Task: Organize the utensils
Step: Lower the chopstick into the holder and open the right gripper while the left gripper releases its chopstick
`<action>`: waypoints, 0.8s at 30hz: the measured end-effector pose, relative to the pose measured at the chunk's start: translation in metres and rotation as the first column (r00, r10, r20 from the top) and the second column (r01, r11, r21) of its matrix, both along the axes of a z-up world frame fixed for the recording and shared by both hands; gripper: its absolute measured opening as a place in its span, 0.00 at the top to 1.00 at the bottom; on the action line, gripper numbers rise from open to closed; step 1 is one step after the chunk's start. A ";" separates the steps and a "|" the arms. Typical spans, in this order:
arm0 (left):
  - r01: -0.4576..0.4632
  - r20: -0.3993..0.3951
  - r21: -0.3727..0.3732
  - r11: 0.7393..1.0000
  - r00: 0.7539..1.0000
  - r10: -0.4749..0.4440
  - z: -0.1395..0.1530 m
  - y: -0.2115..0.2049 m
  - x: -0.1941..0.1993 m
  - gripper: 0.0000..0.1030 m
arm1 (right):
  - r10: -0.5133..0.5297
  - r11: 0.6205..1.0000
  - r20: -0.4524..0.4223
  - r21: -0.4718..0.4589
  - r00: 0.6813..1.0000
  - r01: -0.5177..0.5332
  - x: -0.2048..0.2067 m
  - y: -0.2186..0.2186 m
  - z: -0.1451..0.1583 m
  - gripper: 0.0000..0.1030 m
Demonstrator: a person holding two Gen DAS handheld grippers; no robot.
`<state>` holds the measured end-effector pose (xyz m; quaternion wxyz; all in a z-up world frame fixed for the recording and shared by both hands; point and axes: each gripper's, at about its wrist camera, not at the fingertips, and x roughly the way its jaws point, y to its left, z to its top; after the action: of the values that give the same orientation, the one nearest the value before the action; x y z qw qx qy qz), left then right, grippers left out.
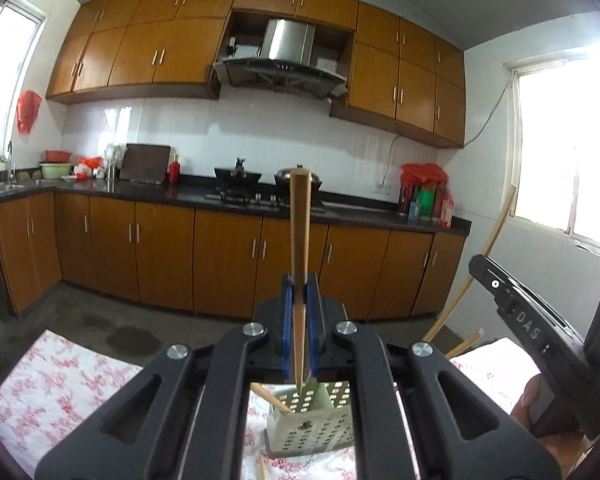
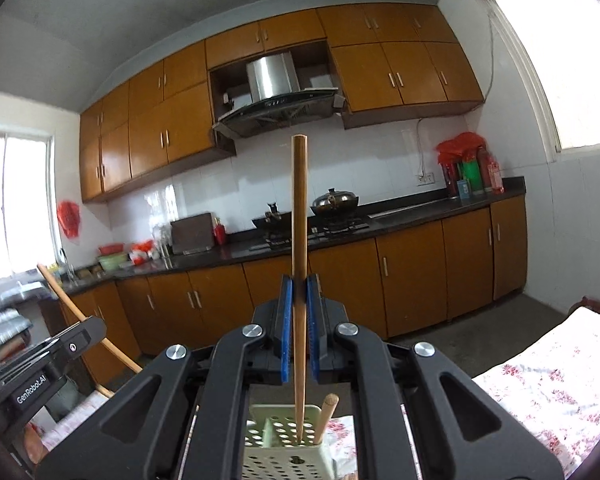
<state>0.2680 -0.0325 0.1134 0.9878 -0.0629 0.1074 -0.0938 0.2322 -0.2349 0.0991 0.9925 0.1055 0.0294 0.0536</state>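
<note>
Chopsticks (slender, tapered wood) clamped upright in each closed gripper above perforated holder.

Each hand-held gripper is black with silver round screws, blue pads, and white "GenRobot.AI" lettering.

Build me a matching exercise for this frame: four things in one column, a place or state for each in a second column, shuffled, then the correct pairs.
Things
1. left gripper
2. utensil holder
3. lidded pot
4. tablecloth

Places or states
A. pale green, perforated, below the grippers
B. white with red flowers
C. on the stove at the far counter
D. shut on a chopstick that stands upright

Pairs: 1-D, 2-A, 3-C, 4-B
</note>
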 end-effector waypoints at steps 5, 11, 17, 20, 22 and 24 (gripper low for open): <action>0.013 -0.046 0.001 1.000 0.999 -0.013 -0.015 0.000 0.010 0.92 | 0.031 0.999 -0.071 -0.013 0.997 -0.032 0.003 0.004 -0.014 0.92; 0.012 -0.050 -0.022 1.000 0.999 -0.014 -0.013 0.011 0.001 0.83 | 0.028 0.999 -0.082 -0.021 0.996 -0.030 -0.013 -0.005 -0.008 0.58; -0.006 -0.010 -0.042 0.999 1.000 0.006 0.003 0.035 -0.039 0.76 | 0.007 1.000 -0.084 -0.017 0.996 -0.009 -0.048 -0.027 0.007 0.58; -0.033 -0.011 -0.034 0.999 0.999 0.032 -0.001 0.050 -0.068 0.70 | -0.014 0.999 -0.127 -0.033 0.992 0.010 -0.067 -0.039 -0.001 0.56; -0.060 -0.048 -0.015 0.998 0.997 0.059 -0.015 0.059 -0.083 0.69 | -0.021 0.999 -0.199 -0.043 0.980 0.013 -0.070 -0.044 -0.017 0.56; -0.084 -0.127 0.017 0.996 0.988 0.085 -0.043 0.068 -0.090 0.69 | -0.013 0.999 -0.342 -0.054 0.940 -0.006 -0.064 -0.046 -0.048 0.56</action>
<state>0.1775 0.0356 0.0709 0.9823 -0.0678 0.1679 -0.0471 0.1684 -0.2813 0.0511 0.9749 0.0862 0.2026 0.0321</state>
